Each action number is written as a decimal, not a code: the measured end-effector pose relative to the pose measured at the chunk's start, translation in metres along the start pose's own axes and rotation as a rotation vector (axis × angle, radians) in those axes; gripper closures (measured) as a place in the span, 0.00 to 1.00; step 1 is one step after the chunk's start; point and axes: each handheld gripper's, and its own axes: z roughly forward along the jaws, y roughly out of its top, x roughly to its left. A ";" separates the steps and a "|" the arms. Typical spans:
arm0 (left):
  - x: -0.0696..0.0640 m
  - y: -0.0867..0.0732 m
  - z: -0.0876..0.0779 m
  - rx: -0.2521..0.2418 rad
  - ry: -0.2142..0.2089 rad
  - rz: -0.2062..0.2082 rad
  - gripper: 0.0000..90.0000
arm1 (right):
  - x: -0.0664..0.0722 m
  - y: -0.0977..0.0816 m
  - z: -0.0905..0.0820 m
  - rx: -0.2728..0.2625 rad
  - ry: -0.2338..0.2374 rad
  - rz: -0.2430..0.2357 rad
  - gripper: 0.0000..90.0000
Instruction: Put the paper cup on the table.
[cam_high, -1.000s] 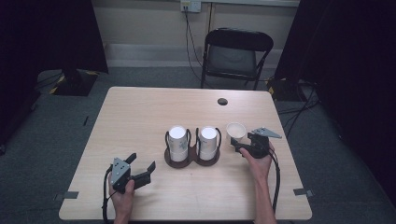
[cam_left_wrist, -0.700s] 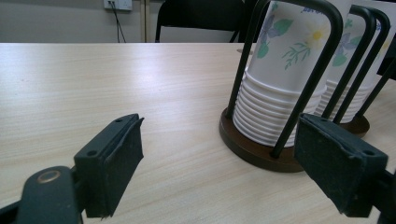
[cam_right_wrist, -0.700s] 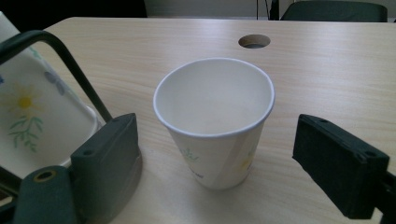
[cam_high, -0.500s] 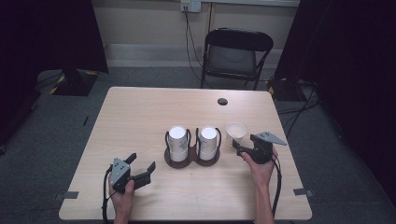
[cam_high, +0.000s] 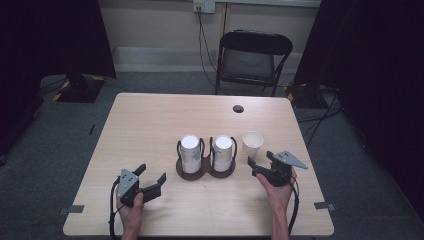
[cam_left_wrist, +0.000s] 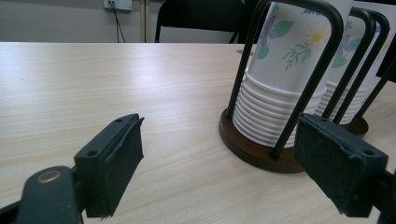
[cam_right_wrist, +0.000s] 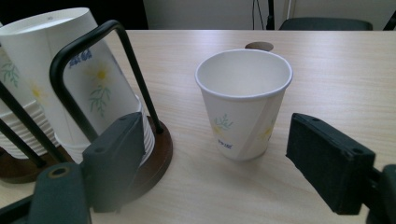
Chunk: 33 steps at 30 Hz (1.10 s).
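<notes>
A dark two-ring holder (cam_high: 205, 170) in mid-table carries two stacks of upturned floral paper cups, the left stack (cam_high: 190, 150) and the right stack (cam_high: 223, 150). One paper cup (cam_high: 252, 143) stands upright to their right, mouth up and empty (cam_right_wrist: 243, 102). My right gripper (cam_high: 260, 161) is open just short of that cup; its jaws have just been closing somewhat, and its pads (cam_right_wrist: 119, 158) touch nothing. My left gripper (cam_high: 150, 175) rests open near the front left, aimed at the holder (cam_left_wrist: 261, 151), with nothing between its pads (cam_left_wrist: 116, 163).
A small dark round disc (cam_high: 238, 108) lies on the far side of the wooden table (cam_high: 150, 120). A black folding chair (cam_high: 252, 57) stands behind the table. Cables trail from both grippers over the near edge.
The right gripper has drawn back from the upright cup toward the near right, its jaws slightly narrower. The cup stays standing where it was. The left gripper has not moved.
</notes>
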 end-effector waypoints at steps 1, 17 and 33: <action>0.000 0.000 0.000 -0.002 -0.001 0.001 0.17 | 0.001 -0.002 -0.001 -0.004 0.002 -0.011 0.21; 0.001 0.000 0.000 0.003 0.010 -0.011 0.18 | 0.024 -0.027 -0.028 -0.066 -0.014 -0.045 0.19; 0.000 0.000 0.000 0.008 0.020 -0.009 0.18 | 0.029 -0.056 -0.039 -0.090 -0.047 -0.023 0.19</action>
